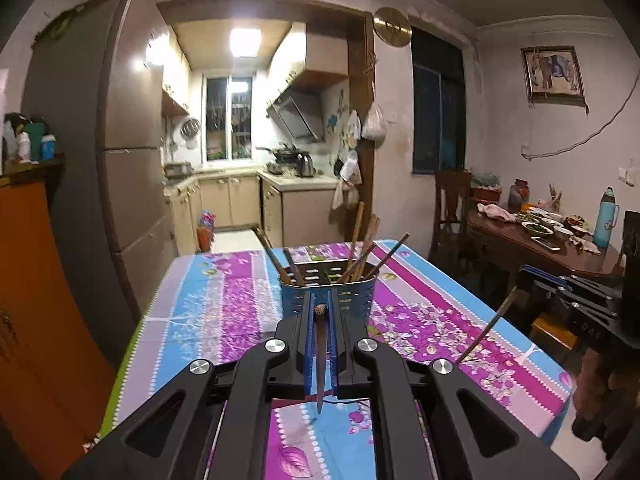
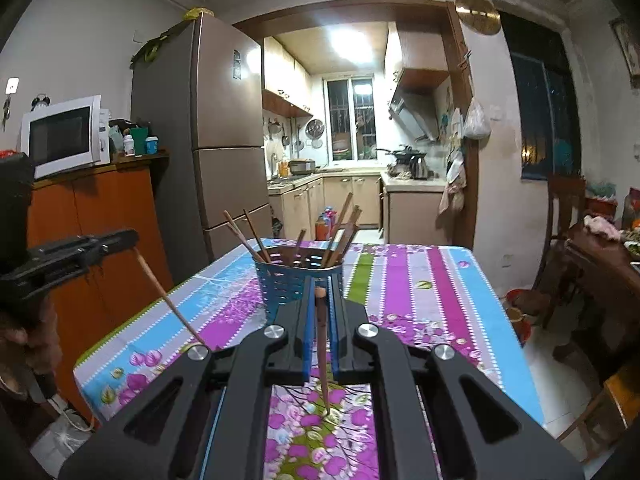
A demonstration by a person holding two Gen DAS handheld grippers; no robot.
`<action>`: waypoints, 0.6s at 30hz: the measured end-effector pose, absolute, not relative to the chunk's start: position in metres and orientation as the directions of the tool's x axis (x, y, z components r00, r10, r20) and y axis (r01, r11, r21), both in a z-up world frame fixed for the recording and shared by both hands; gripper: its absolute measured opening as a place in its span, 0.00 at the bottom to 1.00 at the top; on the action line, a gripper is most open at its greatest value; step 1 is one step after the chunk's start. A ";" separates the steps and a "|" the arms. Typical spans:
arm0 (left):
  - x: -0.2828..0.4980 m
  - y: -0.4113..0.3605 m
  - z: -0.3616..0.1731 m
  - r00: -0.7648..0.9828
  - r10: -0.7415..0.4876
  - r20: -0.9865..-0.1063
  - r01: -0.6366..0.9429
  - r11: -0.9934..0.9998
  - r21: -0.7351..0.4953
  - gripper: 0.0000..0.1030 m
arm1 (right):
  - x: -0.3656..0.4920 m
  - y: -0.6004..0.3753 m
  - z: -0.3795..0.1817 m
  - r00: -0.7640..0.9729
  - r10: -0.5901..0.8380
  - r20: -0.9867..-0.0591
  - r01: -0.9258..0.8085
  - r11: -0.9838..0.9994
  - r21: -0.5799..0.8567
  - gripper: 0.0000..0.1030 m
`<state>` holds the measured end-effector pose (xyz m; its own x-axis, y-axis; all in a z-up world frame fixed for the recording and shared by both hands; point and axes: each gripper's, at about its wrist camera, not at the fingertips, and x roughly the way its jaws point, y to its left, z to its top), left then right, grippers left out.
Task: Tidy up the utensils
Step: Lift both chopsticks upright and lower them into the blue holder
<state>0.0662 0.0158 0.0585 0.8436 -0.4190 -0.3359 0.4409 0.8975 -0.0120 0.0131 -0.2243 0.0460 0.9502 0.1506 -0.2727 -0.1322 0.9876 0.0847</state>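
A blue perforated utensil holder [image 1: 328, 292] [image 2: 298, 284] stands on the flowered tablecloth with several brown chopsticks leaning in it. My left gripper [image 1: 320, 308] is shut on a single dark chopstick [image 1: 320, 360] that hangs point down between its blue pads, just short of the holder. My right gripper [image 2: 320, 292] is shut on another brown chopstick [image 2: 323, 352], also point down, close before the holder. In the left wrist view the right gripper [image 1: 524, 280] shows at the right edge with its chopstick [image 1: 488, 328]. The left gripper [image 2: 132, 238] and its chopstick [image 2: 168, 300] appear at the left of the right wrist view.
The table [image 1: 208, 304] carries a purple, blue and white cloth. A tall fridge [image 2: 224, 140] and an orange cabinet [image 2: 100, 232] with a microwave [image 2: 64, 136] stand to the left. A wooden dining table [image 1: 532, 248] with dishes and a chair [image 1: 452, 208] stand to the right.
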 end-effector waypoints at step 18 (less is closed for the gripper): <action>0.102 -0.024 0.062 0.866 -0.321 -0.384 0.374 0.925 0.070 0.07 | 0.056 -0.208 0.067 0.917 0.224 -0.330 -0.198 0.974 0.113 0.05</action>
